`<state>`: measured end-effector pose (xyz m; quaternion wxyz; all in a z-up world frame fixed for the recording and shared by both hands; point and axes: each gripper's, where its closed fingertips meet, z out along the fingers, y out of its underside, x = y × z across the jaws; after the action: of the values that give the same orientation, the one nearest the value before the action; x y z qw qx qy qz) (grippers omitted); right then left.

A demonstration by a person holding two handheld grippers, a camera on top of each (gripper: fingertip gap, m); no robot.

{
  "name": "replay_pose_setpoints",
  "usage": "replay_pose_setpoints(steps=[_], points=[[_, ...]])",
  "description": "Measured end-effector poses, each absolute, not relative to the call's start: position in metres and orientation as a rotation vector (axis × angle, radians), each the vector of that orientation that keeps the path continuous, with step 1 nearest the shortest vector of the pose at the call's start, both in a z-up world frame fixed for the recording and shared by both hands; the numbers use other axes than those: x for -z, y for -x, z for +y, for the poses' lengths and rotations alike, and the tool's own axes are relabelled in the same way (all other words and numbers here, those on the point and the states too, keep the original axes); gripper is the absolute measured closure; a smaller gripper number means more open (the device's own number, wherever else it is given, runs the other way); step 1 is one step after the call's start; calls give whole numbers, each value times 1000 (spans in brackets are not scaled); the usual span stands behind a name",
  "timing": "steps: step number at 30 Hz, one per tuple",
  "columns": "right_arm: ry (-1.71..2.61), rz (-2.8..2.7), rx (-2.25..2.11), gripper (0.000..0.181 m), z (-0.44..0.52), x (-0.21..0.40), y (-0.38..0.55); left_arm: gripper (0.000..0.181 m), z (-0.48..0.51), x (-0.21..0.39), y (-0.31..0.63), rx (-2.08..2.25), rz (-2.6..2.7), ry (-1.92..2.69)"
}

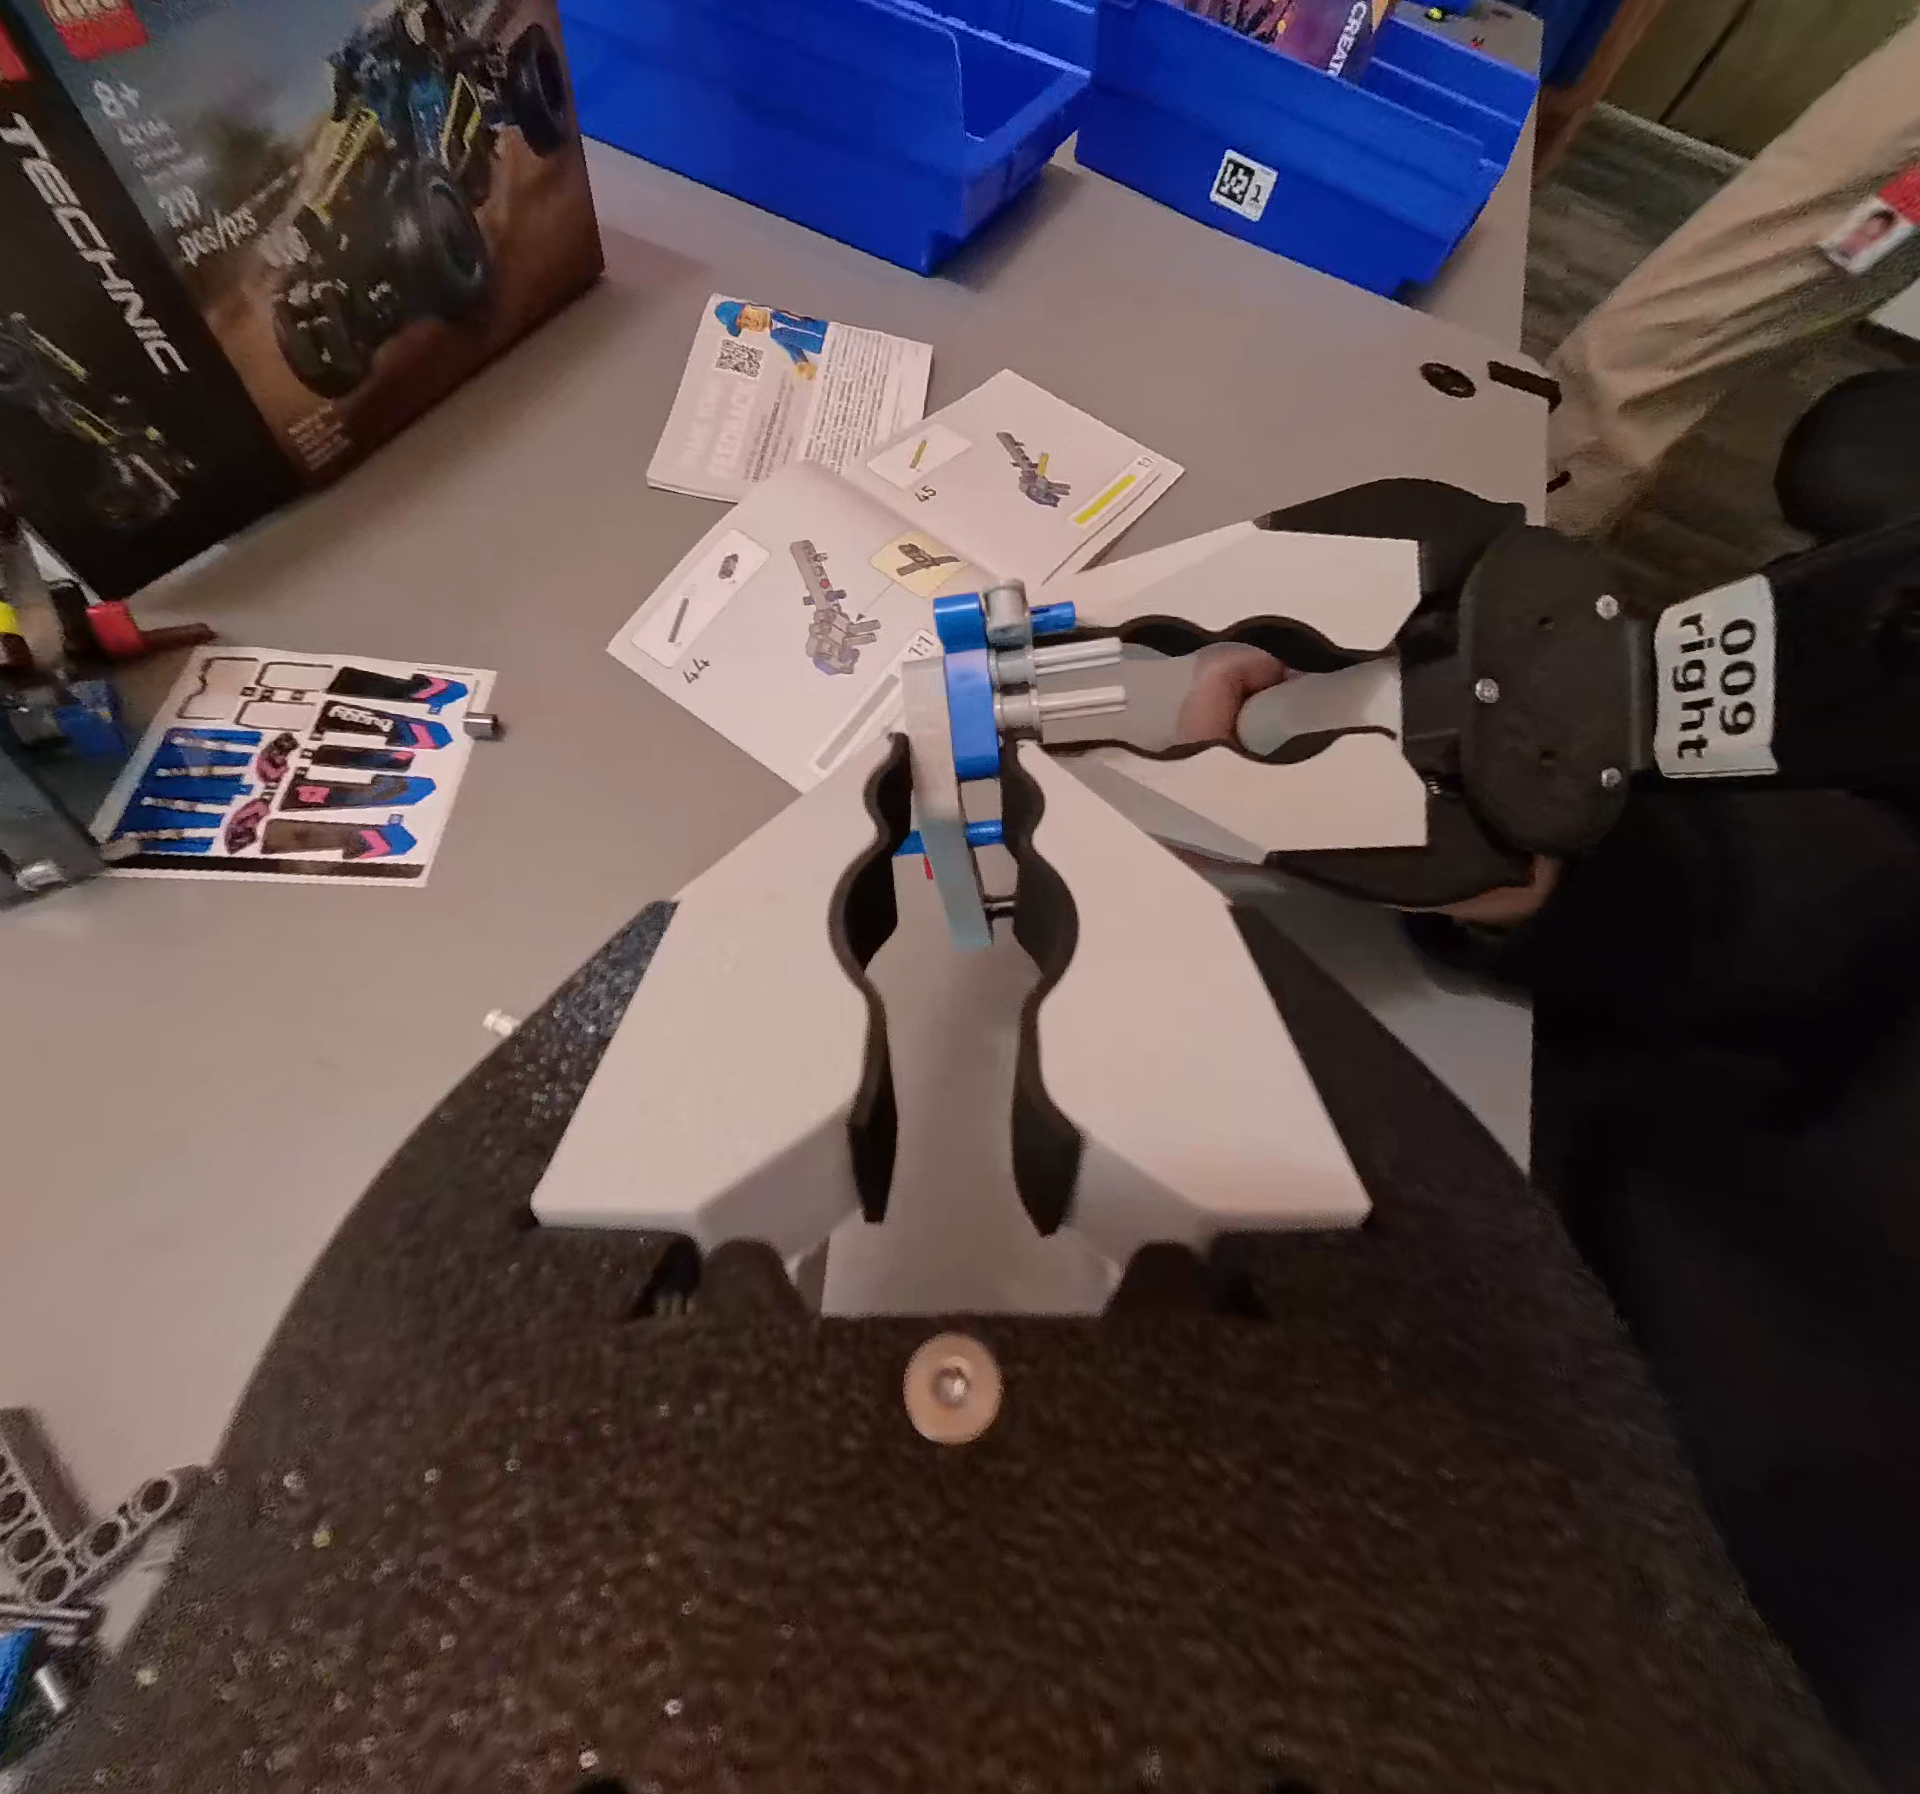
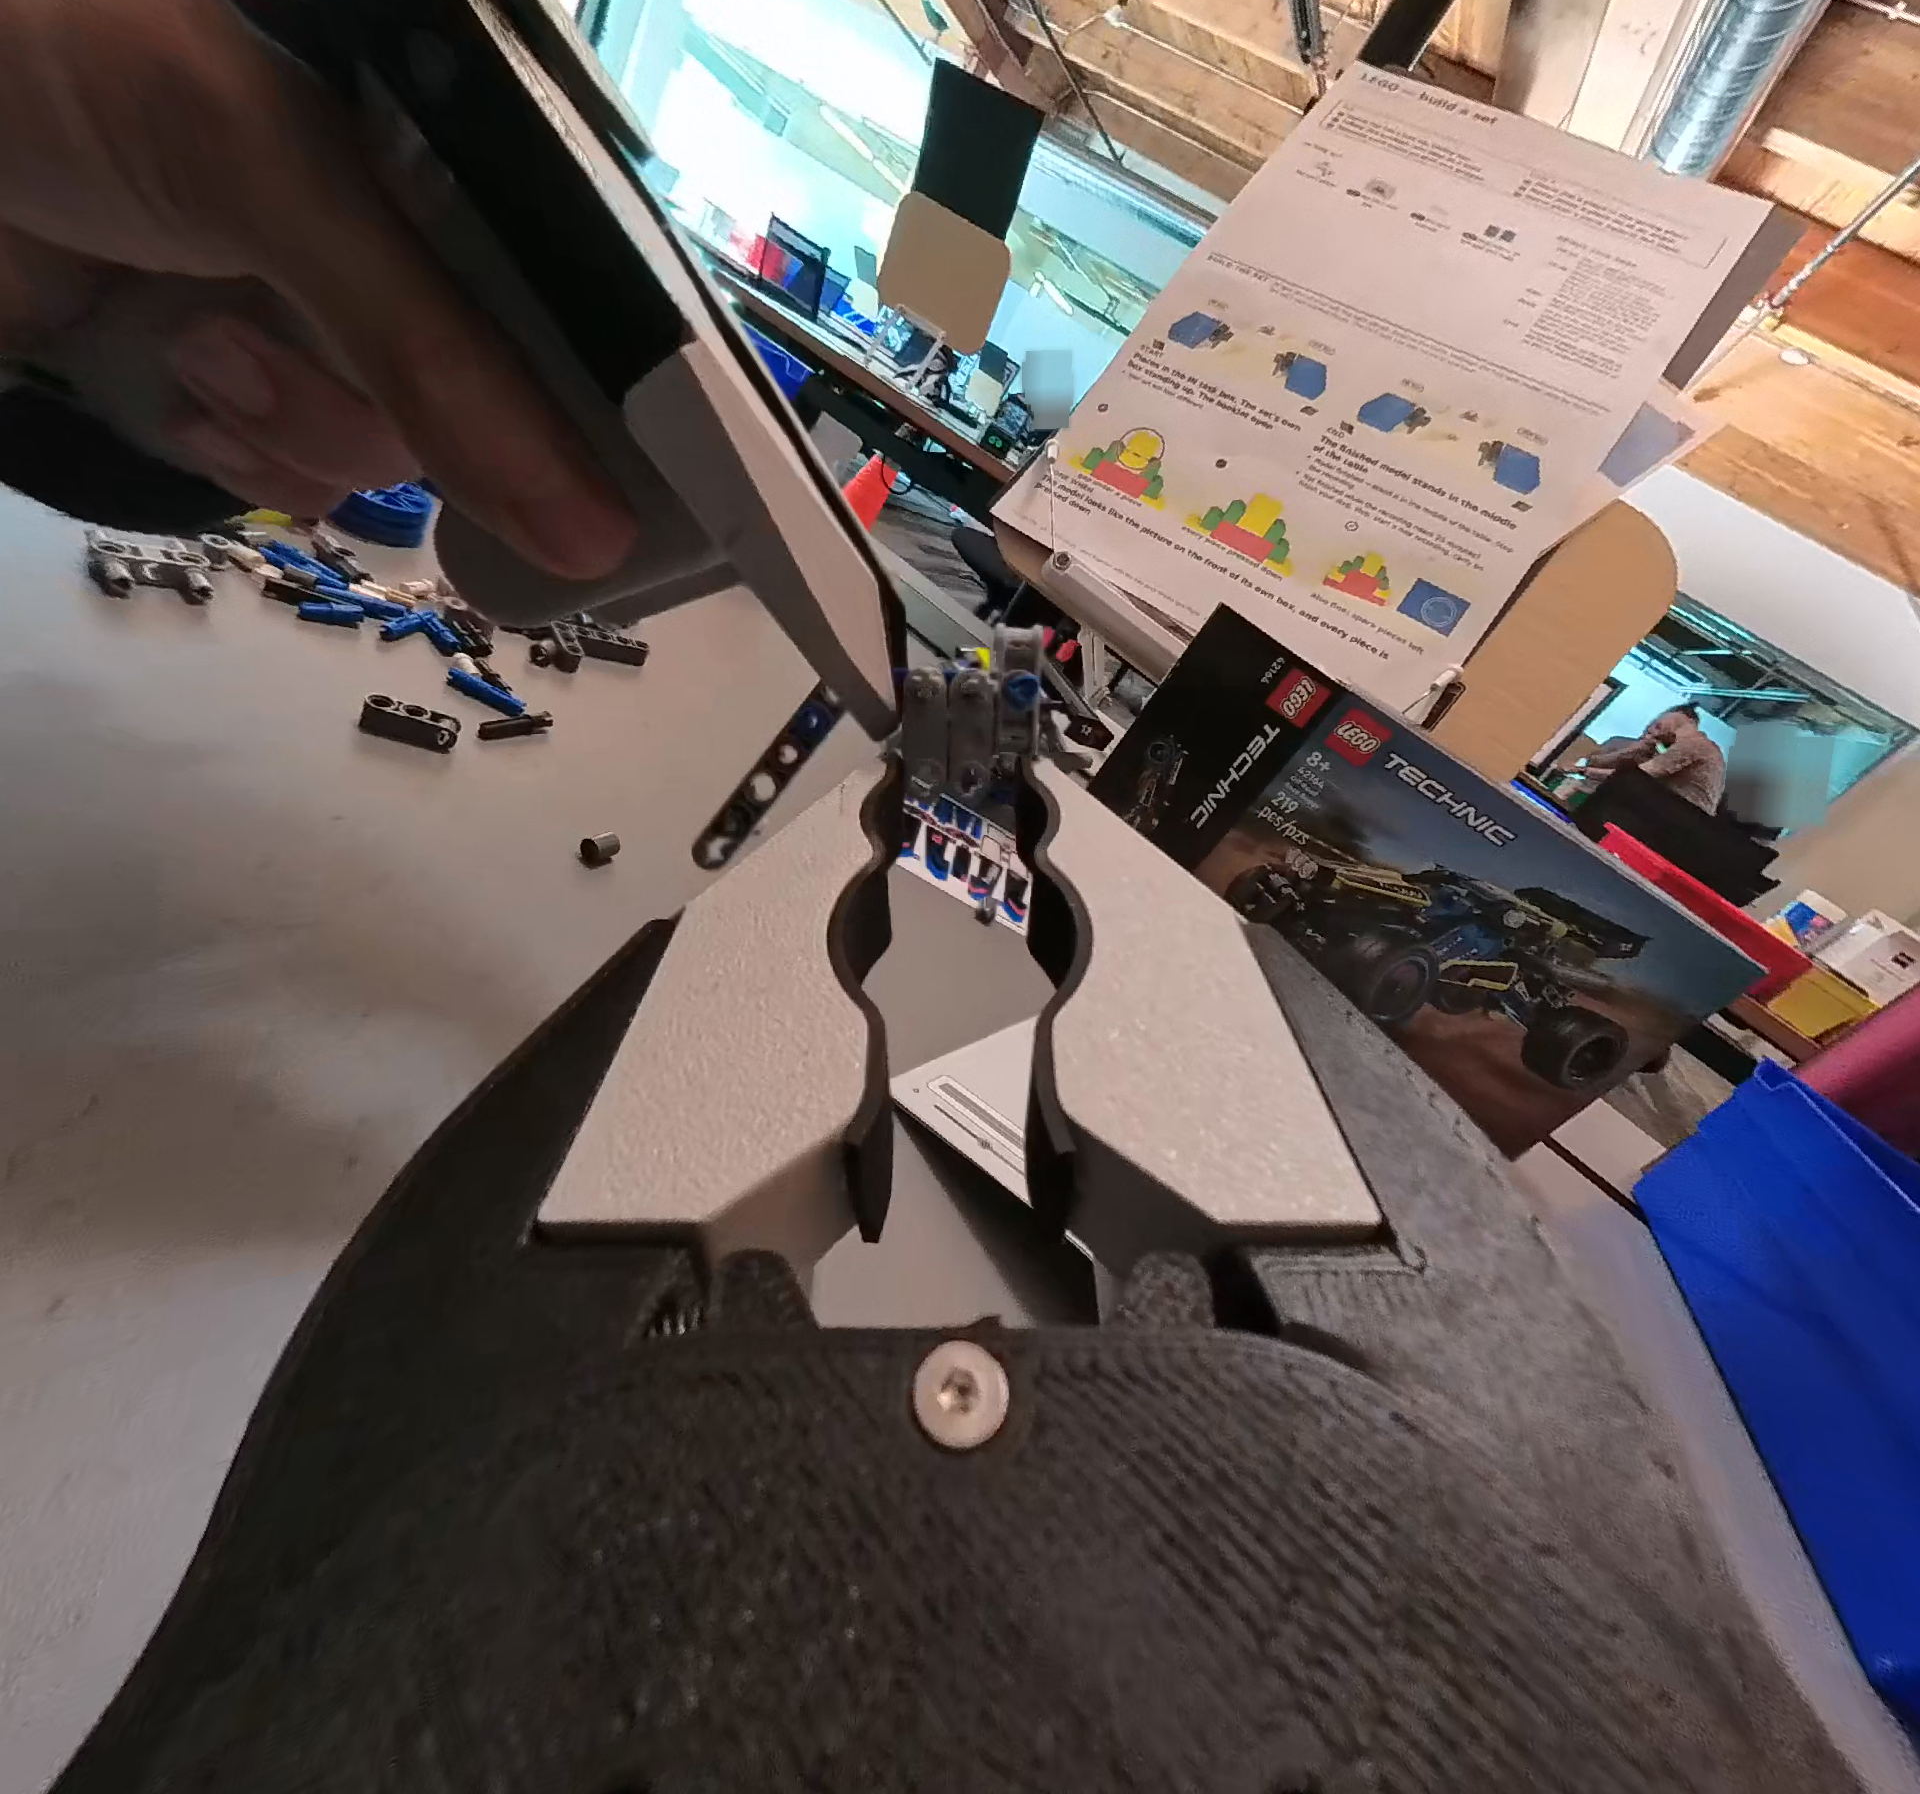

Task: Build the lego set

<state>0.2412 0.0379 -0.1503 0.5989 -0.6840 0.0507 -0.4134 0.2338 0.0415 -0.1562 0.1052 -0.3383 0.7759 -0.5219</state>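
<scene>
- You are clamping the left gripper (image 1: 951, 757) on the grey-and-blue assembly (image 1: 971, 705), held above the table (image 1: 416, 965).
- It is probably light, stiff, pop-apart; be gripping the beams.
- Your right gripper (image 1: 1101, 674) is seemingly pinching its grey pins (image 1: 1070, 679).

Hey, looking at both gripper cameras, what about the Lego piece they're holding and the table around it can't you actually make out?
- Left wrist view: the lower end of the blue and grey assembly is hidden between the left gripper fingers.
- Right wrist view: the assembly's far side is covered by the left gripper's finger.
- Right wrist view: the loose parts are too small and blurred to identify.
- Left wrist view: the grey beams are cut off by the edge.
</scene>
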Motion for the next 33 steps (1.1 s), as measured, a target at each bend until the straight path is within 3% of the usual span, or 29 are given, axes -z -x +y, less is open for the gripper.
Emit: replay_pose_setpoints(steps=[11, 14, 17, 21, 33], points=[[1704, 28, 907, 167, 52, 167, -233, 167, 53, 176, -226, 1568, 2501, 1149], [1676, 83, 930, 147, 46, 163, -239, 167, 53, 177, -225, 1607, 2514, 1223], [1667, 69, 923, 142, 47, 162, -239, 167, 53, 180, -224, 1645, 2526, 1267], [1695, 1, 943, 159, 53, 167, -233, 167, 54, 182, -223, 1661, 2536, 1295], [1662, 165, 940, 159, 44, 159, -244, 167, 48, 171, -236, 1673, 2438, 1079]])
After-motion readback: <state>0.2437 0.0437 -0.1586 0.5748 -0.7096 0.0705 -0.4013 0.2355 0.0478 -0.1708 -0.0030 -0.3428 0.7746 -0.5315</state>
